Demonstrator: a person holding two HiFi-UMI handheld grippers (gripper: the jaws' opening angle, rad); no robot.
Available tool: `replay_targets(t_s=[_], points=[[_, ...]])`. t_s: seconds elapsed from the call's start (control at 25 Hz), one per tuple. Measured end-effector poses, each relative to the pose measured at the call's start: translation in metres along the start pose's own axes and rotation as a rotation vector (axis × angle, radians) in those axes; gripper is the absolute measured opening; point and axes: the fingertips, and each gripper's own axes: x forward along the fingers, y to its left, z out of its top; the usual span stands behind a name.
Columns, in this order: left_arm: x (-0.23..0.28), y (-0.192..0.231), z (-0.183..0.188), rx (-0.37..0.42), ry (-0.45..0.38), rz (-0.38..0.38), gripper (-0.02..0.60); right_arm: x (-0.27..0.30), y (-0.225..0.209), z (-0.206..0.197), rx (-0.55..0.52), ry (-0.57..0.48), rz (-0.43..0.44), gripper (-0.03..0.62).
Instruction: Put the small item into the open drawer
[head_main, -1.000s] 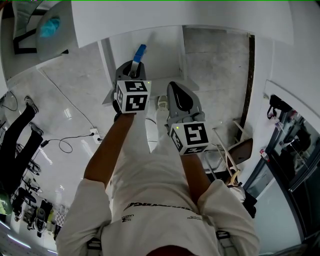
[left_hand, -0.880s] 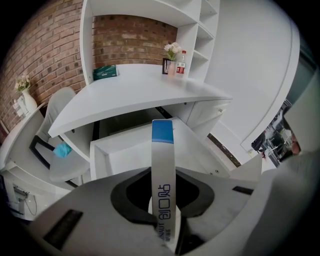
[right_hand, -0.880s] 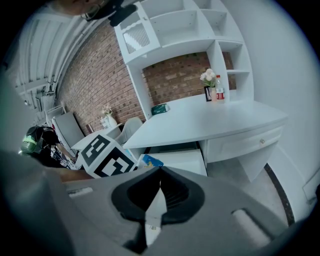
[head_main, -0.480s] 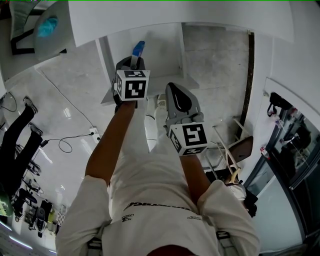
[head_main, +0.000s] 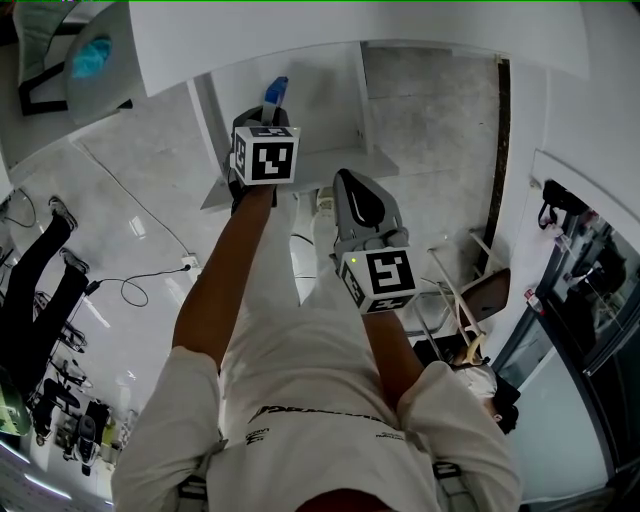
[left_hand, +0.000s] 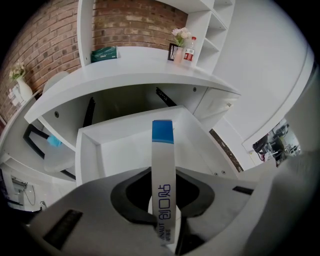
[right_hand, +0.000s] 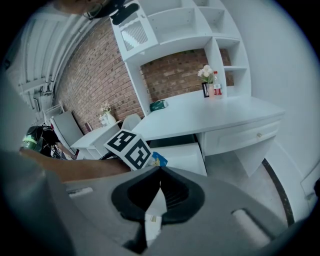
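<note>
Left gripper: jaws part-way closed, clamped on the small item, a flat white strip with a blue end and dark print along its face. The strip stands up out of the jaws, blue end farthest from the camera. Behind it in the left gripper view is the open drawer, pulled out from under the white desk, inside bare. This view alone shows the desk top's load: a green box, flowers and a bottle, with a brick wall behind. Head view from above: the blue end pokes past the left gripper over the drawer's interior; I cannot tell any contact with the drawer floor. Right gripper: held back, nearer the body, over the person's white trousers, well apart from the drawer. Its own view shows the jaw tips drawn together; a white sliver shows in the gap behind them, nature unclear. That view also catches the left gripper's marker cube from the side, a blue corner of the item just beyond it, and a closed drawer further right.
</note>
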Motion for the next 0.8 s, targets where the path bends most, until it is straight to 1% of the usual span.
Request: replay_targets(t_s=[0.24,0.4,0.8], points=[[0.018,0.002,-0.003,-0.008,0.037,-0.004,0.072,0.004,0.000,-0.002,0.005,0.004,-0.002,-0.005],[0.029,0.009,-0.007,-0.005,0.064,0.009,0.074,0.008,0.002,-0.004,0.008,0.005,0.003,-0.005],[0.054,0.016,-0.018,-0.031,0.128,-0.007,0.075,0.010,0.002,-0.006,0.014,0.009,-0.005,-0.005]])
